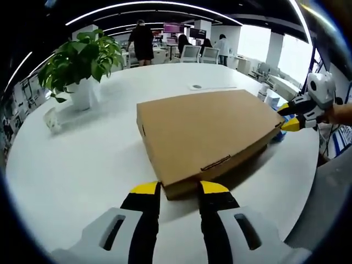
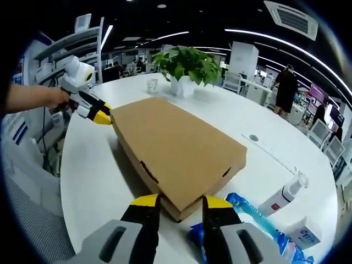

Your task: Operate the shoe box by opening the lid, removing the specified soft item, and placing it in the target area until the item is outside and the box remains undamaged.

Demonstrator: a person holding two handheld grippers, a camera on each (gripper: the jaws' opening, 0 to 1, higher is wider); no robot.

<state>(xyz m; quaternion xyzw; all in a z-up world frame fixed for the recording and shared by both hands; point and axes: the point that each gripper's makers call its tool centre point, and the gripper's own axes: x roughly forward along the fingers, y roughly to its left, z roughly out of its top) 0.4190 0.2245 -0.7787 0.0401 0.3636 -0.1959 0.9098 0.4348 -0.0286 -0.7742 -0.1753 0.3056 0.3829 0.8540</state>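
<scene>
A: Where does the shoe box (image 1: 209,135) sit?

B: It lies flat and closed on the white table (image 1: 82,159), a low brown cardboard box with its lid down. In the right gripper view the same box (image 2: 176,151) runs away from the camera toward the potted plant (image 2: 187,66).

A: How is it likely to handle?

B: Judging by the thin corrugated walls, it looks light and fairly stiff, yet easy to crease or tear at the tuck slots. The safest hold would be the lid's edge near a corner, lifted gently, with the base steadied from the far side. The soft item is hidden inside, so nothing can be said of it.

A: And the grippers?

B: The left gripper (image 1: 179,188) has its yellow-tipped jaws spread, one to either side of the near corner, clasping nothing. In the right gripper view that same tool (image 2: 99,116) rests its tips at the far corner. The right gripper (image 2: 180,201) also has its jaws parted, straddling its own corner without squeezing; in the left gripper view it (image 1: 290,116) meets the opposite corner.

A: Anything else nearby?

B: A blue packet (image 2: 258,225) and a white bottle (image 2: 283,198) lie just beside the box. The plant (image 1: 82,60) stands well apart, with people farther back.
</scene>
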